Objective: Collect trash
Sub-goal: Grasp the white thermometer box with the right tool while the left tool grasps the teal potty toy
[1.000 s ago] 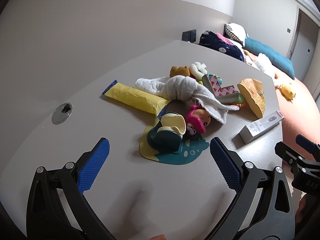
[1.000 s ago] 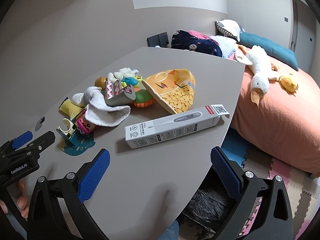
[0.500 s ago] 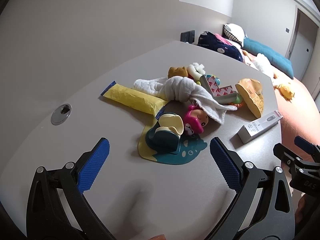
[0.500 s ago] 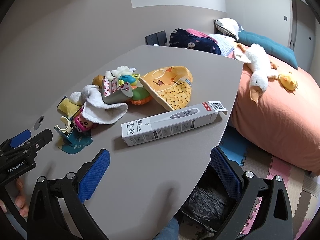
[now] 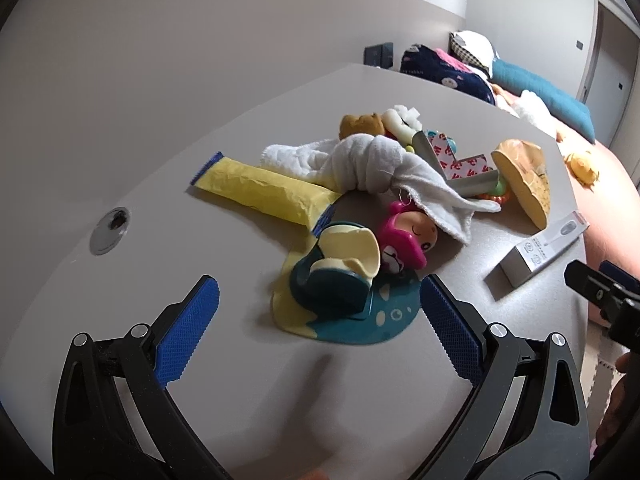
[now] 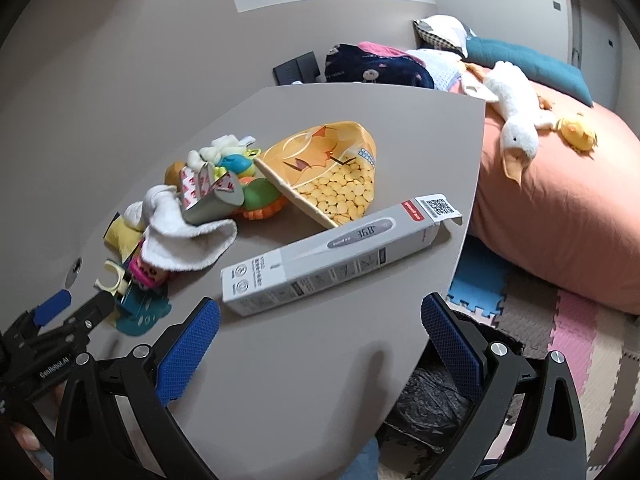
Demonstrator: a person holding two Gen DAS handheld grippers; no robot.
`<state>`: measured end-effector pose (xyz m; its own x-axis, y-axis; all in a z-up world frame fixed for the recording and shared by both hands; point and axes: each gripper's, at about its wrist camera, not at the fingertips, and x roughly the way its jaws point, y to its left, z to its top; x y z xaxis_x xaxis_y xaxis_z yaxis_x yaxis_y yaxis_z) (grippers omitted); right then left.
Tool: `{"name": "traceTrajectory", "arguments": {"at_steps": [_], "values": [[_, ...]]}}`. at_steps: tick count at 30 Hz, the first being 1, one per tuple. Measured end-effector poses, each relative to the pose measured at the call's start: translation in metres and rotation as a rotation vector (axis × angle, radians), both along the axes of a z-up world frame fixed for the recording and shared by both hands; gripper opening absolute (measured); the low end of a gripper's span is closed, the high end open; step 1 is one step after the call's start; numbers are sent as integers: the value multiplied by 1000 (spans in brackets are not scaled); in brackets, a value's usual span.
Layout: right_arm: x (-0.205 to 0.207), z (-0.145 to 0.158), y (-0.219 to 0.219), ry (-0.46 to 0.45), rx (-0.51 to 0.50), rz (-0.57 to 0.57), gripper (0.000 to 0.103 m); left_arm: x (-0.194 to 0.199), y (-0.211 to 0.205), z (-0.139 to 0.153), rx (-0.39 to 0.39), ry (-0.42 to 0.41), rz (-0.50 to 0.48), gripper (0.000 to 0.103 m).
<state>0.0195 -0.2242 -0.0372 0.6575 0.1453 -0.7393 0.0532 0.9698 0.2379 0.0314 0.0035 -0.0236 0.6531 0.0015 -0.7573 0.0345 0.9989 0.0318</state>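
Note:
A pile lies on the grey table (image 6: 304,368). A grey thermometer box (image 6: 336,252) lies nearest my right gripper (image 6: 320,344), which is open and empty just short of it. An orange snack bag (image 6: 332,172), a white cloth (image 6: 184,232) and a tape-strip wrapper (image 6: 204,188) lie beyond. My left gripper (image 5: 316,332) is open and empty, its jaws on either side of a teal and yellow toy holder (image 5: 336,276). A yellow packet (image 5: 260,192), white cloth (image 5: 372,164) and pink doll (image 5: 404,236) lie behind it. The box also shows in the left wrist view (image 5: 536,256).
A black-lined trash bin (image 6: 436,404) stands on the floor below the table's right edge. A bed with an orange cover (image 6: 560,200), plush goose (image 6: 516,128) and pillows is to the right. A cable grommet (image 5: 110,230) sits in the table at left.
Both grippers have moved forward toward the pile. The thermometer box and the toy holder appear closer between the jaws. Nothing was grasped.

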Motion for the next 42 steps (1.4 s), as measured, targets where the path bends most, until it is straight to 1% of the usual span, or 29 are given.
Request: {"name": "traceTrajectory", "arguments": {"at_steps": [4, 5, 8, 10, 15, 18, 20, 21, 22, 23, 24, 25, 26, 28, 29, 30, 31, 32, 35, 40, 42], "values": [[12, -2, 4, 13, 0, -10, 100, 11, -4, -9, 22, 10, -16, 97], [16, -3, 4, 17, 3, -15, 100, 12, -4, -11, 24, 11, -15, 95], [25, -6, 7, 27, 28, -28, 100, 19, -2, -17, 30, 19, -17, 87], [33, -8, 12, 41, 24, -39, 100, 24, 1, -20, 35, 23, -10, 84], [46, -13, 22, 64, -18, -81, 100, 30, 7, -25, 15, 33, -14, 65], [49, -15, 24, 73, -40, -102, 100, 30, 9, -27, 1, 31, -17, 62], [49, -17, 23, 71, -36, -108, 93, 30, 10, -28, -18, 36, -20, 59], [49, -18, 21, 74, -34, -110, 86, 30, 12, -29, -27, 42, -21, 59], [48, -17, 21, 68, -44, -115, 76, 31, 13, -30, -31, 49, -19, 59], [47, -16, 19, 63, -48, -114, 71, 31, 13, -31, -31, 57, -19, 59], [46, -16, 18, 61, -45, -108, 63, 32, 14, -32, -35, 59, -21, 59], [46, -16, 16, 59, -40, -102, 57, 32, 14, -32, -34, 65, -25, 59], [45, -16, 14, 57, -36, -94, 55, 31, 14, -32, -33, 69, -26, 59], [44, -16, 12, 52, -25, -76, 43, 32, 15, -33, -32, 74, -23, 60], [43, -16, 10, 50, -8, -64, 41, 33, 14, -33, -31, 76, -17, 63], [42, -16, 9, 51, 4, -54, 37, 33, 15, -34, -34, 77, -14, 63], [41, -16, 8, 52, 17, -39, 30, 32, 15, -33, -39, 80, -13, 63], [40, -17, 8, 54, 27, -25, 29, 31, 17, -34, -48, 79, -13, 63], [33, -16, 11, 51, 35, 6, 28, 29, 16, -34, -48, 61, -20, 61], [24, -12, 11, 31, 73, 39, 28, 20, 18, -32, -55, 35, -12, 60], [19, -8, 9, 18, 76, 41, 28, 15, 18, -29, -37, 14, -3, 60]]}}
